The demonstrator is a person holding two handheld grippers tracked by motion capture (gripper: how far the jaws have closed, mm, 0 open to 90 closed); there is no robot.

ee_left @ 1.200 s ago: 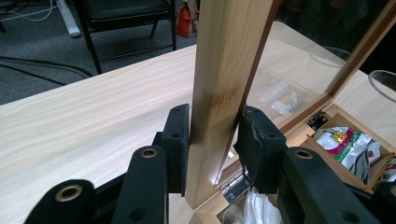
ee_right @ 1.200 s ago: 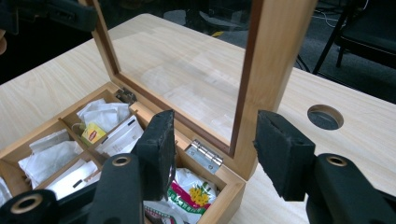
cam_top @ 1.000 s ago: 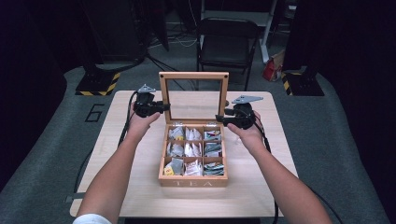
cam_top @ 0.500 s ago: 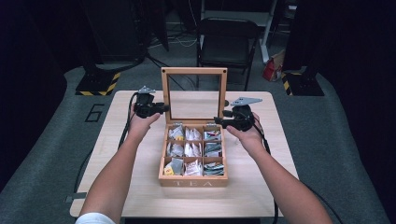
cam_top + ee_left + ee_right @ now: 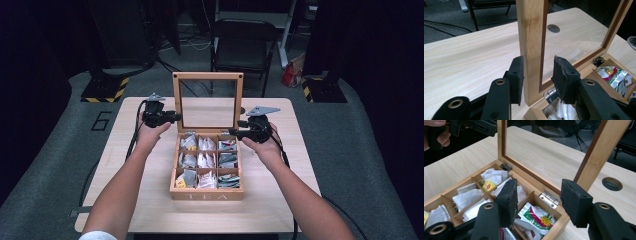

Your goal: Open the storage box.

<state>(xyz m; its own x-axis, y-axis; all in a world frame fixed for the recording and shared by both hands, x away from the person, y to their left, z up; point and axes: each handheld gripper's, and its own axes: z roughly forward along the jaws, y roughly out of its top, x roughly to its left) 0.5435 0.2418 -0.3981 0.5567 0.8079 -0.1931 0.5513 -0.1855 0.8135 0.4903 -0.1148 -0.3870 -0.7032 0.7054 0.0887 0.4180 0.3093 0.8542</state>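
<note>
Tongs on the left stood at the lid post of the tea box, released: one pad lay against the outer face of the post, the other stood clear of it on the glass side. Since the frame a second earlier the lid had swung from a back-leaning tilt to nearly upright, its frame rising straight above the hinges. The box sat mid-bench with its front toward the person, nine compartments full of tea bags. To the right, the other tongs hung released too, jaws wide, hovering over the rear right corner, with the right lid post just behind the outer pad and no contact visible. Judging by the lid's rise, the work in hand was closing the box; the lid seemed about to tip forward, and both tongs looked placed to guide it down.
</note>
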